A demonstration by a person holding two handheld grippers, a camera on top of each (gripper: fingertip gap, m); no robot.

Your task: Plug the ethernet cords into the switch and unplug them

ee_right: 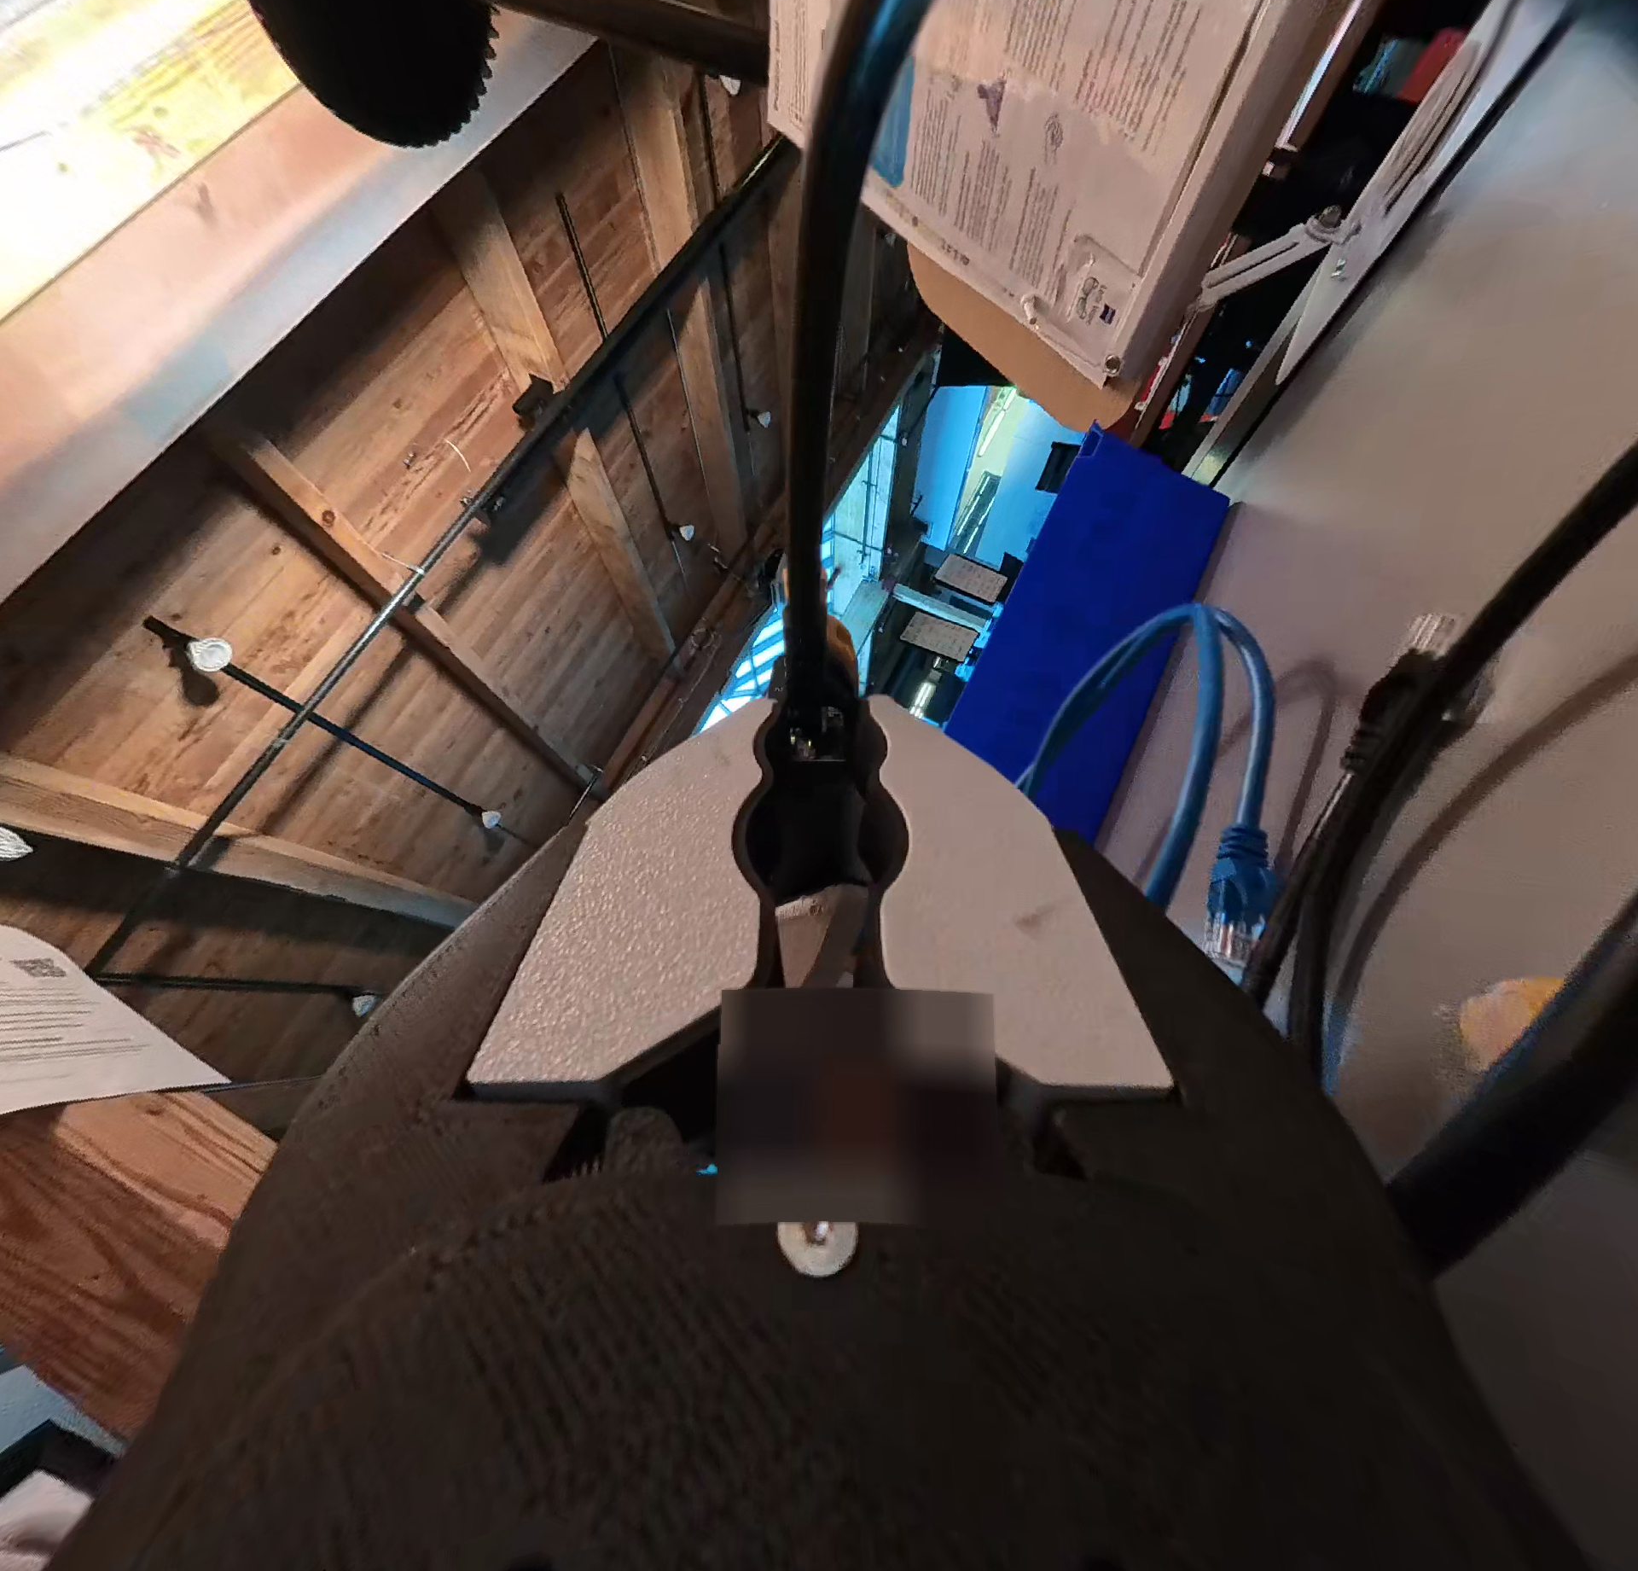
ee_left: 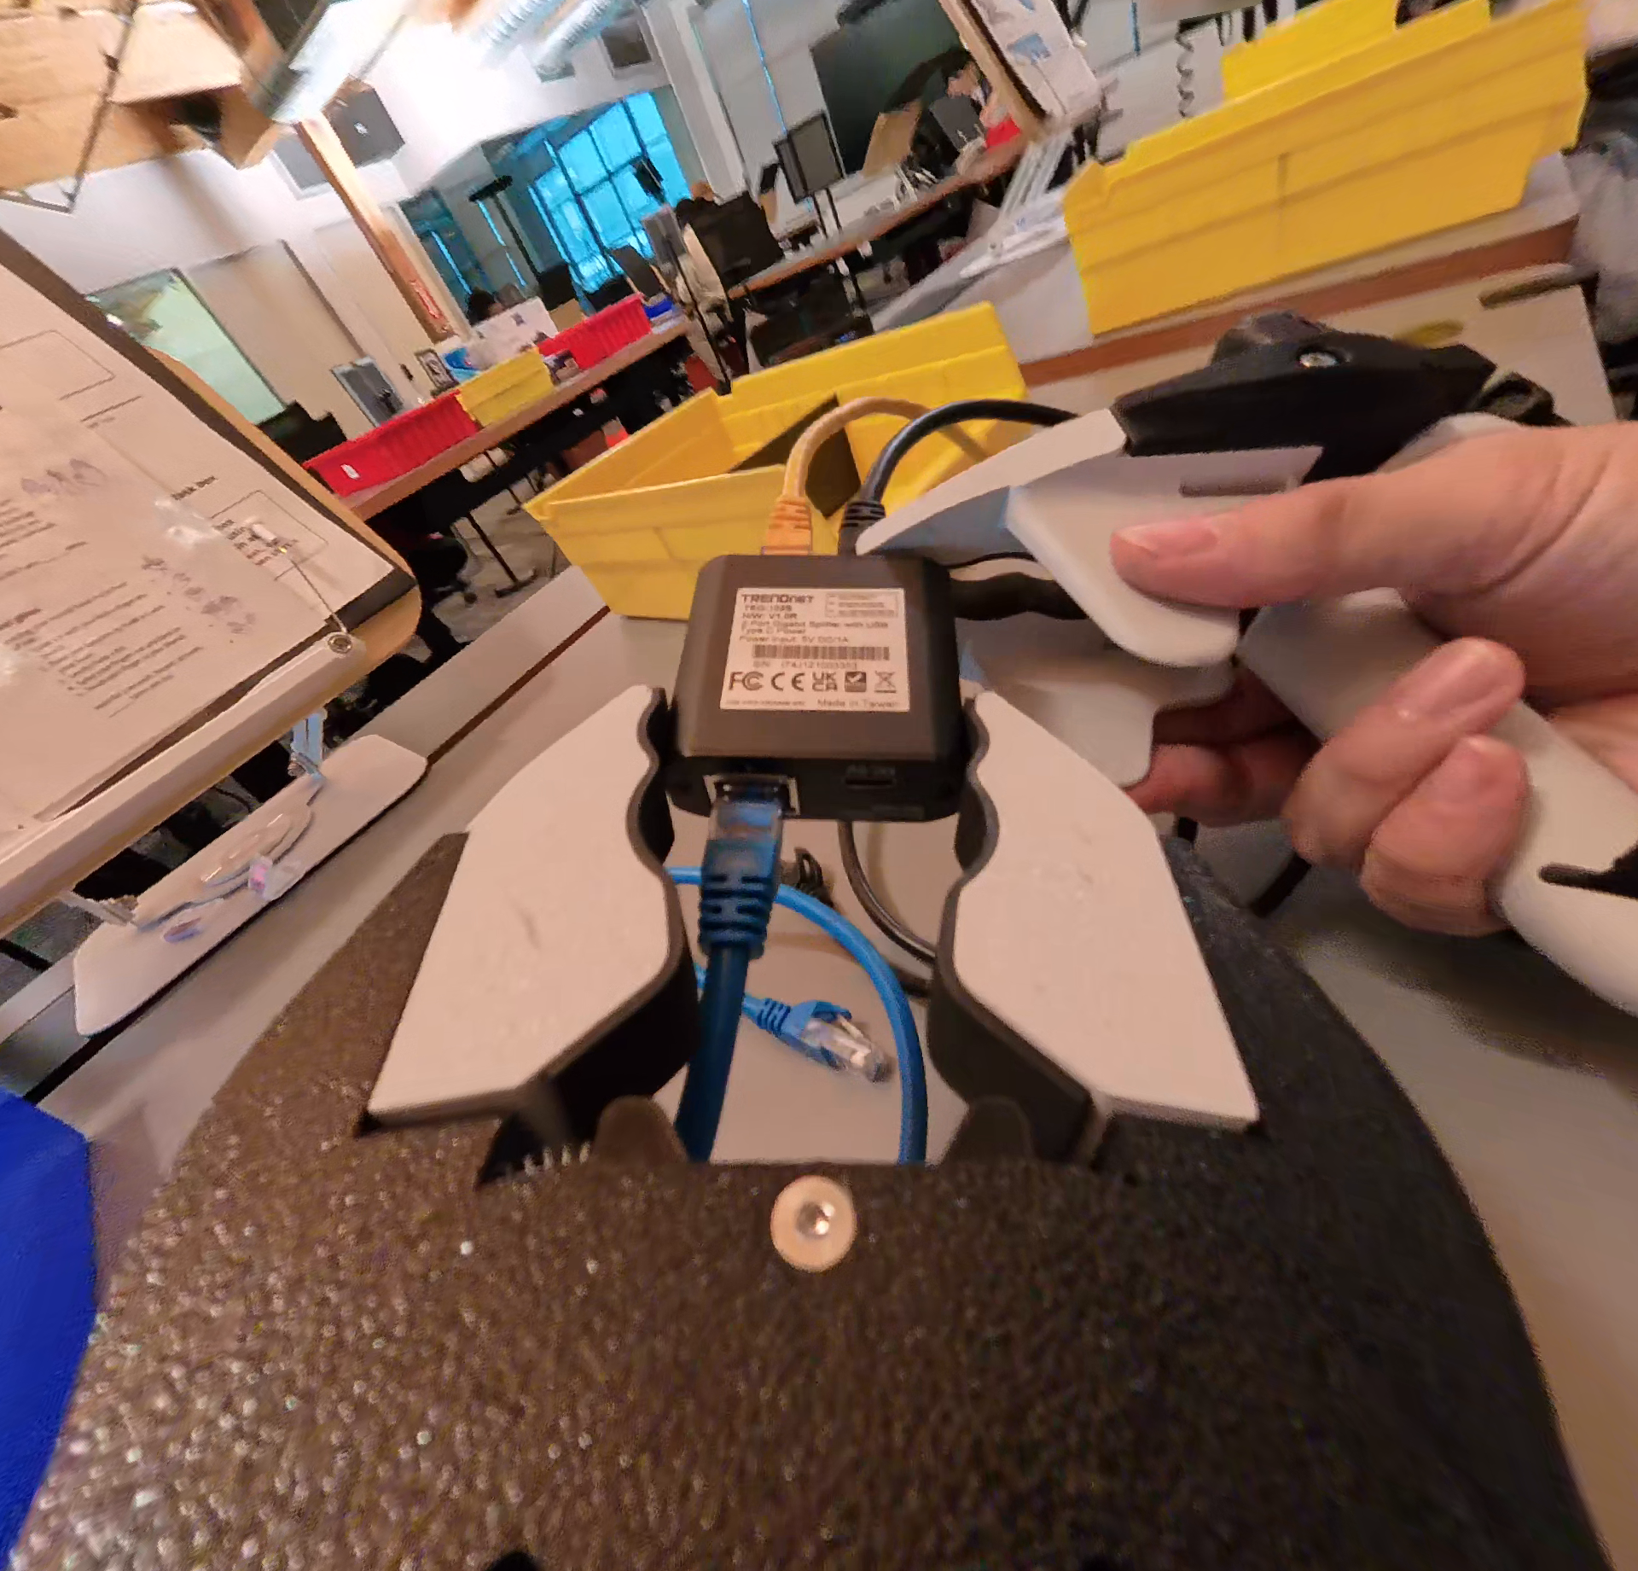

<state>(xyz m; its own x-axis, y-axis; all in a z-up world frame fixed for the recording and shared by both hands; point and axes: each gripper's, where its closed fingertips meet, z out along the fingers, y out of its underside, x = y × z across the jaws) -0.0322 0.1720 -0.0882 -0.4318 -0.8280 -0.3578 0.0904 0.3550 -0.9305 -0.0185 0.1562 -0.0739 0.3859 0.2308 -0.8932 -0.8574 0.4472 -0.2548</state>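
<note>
The black switch (ee_left: 815,677) sits clamped between the two white fingers of the left gripper (ee_left: 811,761), lifted above the grey table (ee_left: 1418,1085), its labelled face turned up. Its long axis runs straight away from the left wrist camera, one ported end facing the lens and the other facing the yellow bins (ee_left: 700,500) beyond. The left jaws stand partly apart, just wide enough to press on the switch's two side walls.

A dark blue ethernet cord (ee_left: 736,890) is seated in the near port and drops down between the fingers. At the far end, an orange cord (ee_left: 791,518) and a black cord (ee_left: 873,500) rise from the switch and arch away.

The right gripper (ee_right: 815,757), held in a person's hand (ee_left: 1418,642), reaches in from the right at that far end. In the right wrist view its jaws are nearly closed, pinching the black cord's plug (ee_right: 811,730), the cable curving up past the lens.

A lighter blue cord (ee_left: 824,1032) lies loose and coiled on the table below the switch, its clear plug free.
</note>
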